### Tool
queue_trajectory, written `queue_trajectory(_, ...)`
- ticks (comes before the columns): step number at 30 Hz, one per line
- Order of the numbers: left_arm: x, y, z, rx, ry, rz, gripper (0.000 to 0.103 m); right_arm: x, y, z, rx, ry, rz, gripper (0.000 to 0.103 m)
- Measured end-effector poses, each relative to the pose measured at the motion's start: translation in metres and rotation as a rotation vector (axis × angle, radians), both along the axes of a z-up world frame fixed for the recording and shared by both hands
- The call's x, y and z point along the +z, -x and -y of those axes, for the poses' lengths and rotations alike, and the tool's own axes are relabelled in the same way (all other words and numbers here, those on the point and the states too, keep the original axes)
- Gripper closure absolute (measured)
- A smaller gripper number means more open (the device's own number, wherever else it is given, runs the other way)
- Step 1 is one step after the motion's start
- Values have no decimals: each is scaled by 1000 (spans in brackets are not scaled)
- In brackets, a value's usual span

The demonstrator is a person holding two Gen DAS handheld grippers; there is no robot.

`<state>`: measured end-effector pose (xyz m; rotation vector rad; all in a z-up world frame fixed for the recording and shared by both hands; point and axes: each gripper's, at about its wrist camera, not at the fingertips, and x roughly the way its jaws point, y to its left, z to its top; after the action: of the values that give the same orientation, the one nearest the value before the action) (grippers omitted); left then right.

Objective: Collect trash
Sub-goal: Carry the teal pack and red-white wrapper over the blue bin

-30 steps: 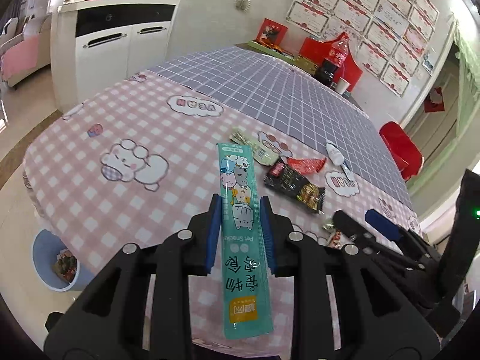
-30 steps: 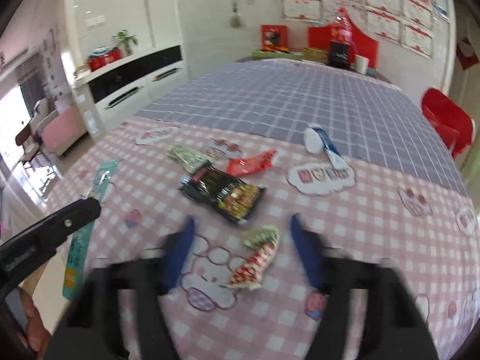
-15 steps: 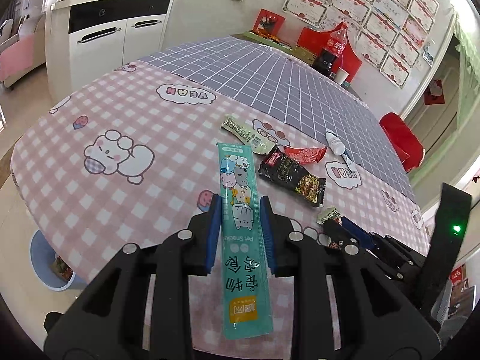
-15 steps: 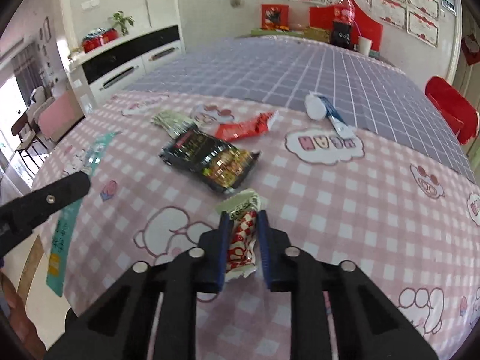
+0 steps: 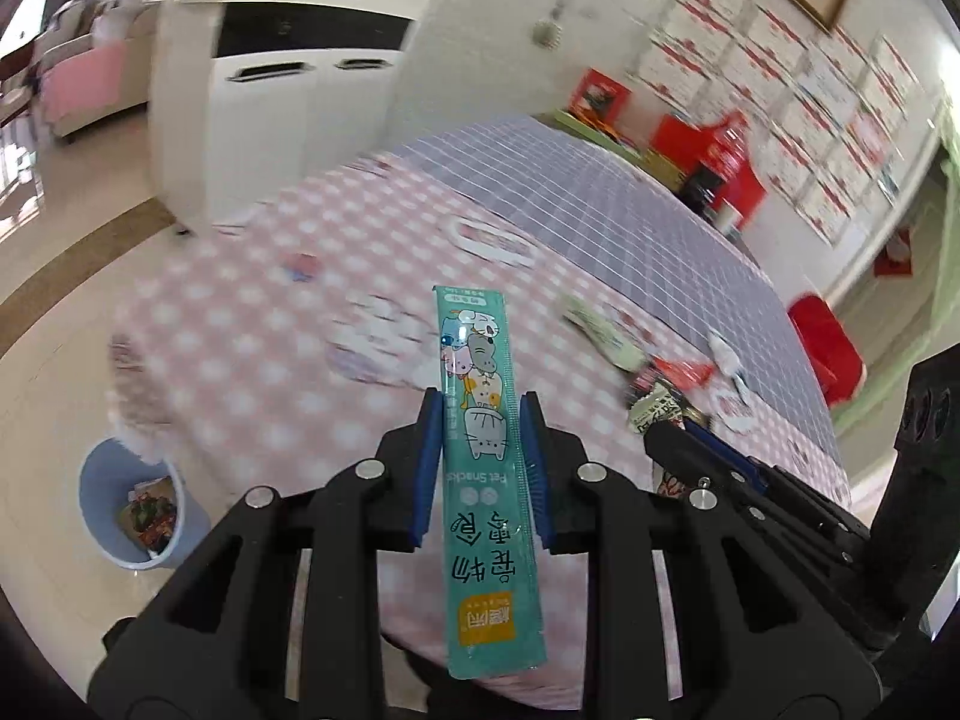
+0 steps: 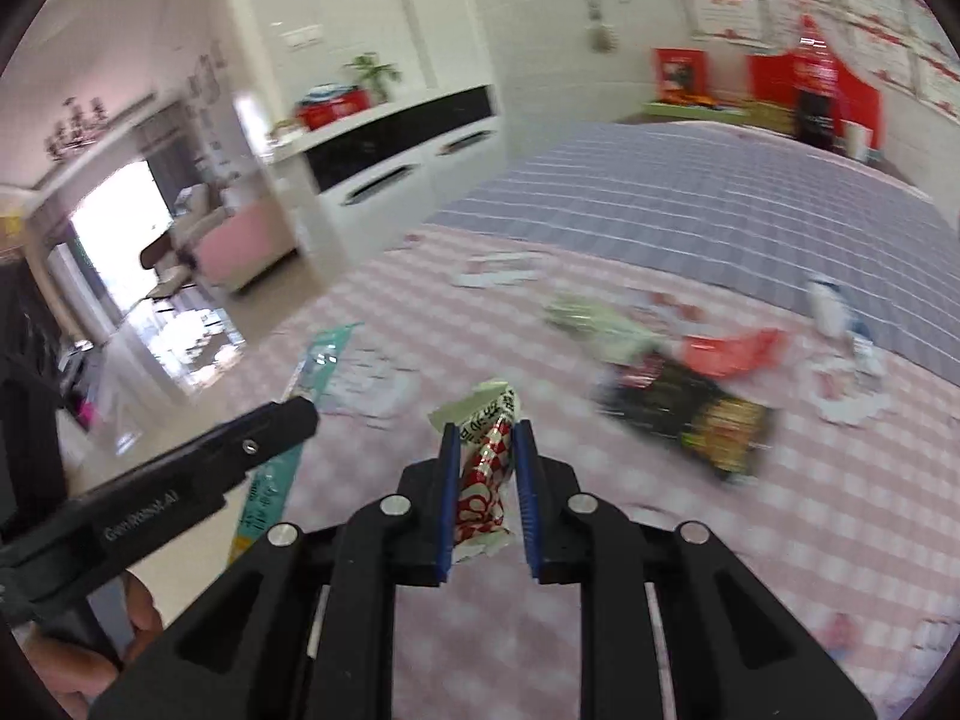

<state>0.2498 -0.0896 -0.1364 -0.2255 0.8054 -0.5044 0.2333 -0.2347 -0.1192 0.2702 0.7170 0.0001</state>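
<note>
Left gripper [image 5: 480,450] is clamped on a teal sachet [image 5: 486,456] marked "Pet Snacks". Right gripper [image 6: 486,480] is clamped on a red-checked wrapper [image 6: 486,480]. Below lies a pink gingham tablecloth [image 5: 252,348]; a blue bin [image 5: 102,468] stands on the floor.

Teal snack sachet [image 5: 486,450], red-white wrapper [image 6: 487,468], both gripped

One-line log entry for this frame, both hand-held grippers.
left hand-held gripper: shut on teal snack stick | right hand-held gripper: shut on red-white wrapper | blue bin: on floor by table
</note>
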Motion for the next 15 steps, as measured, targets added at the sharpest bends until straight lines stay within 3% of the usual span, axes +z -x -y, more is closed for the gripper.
queue_trajectory(5,0,-12,-72,131,13,2,78,2,-36,-58,136,-22,4,85)
queue_trajectory(15,-22,-27,-218,414,0,-37,78,-4,-105,-218,451,-46,-16,85)
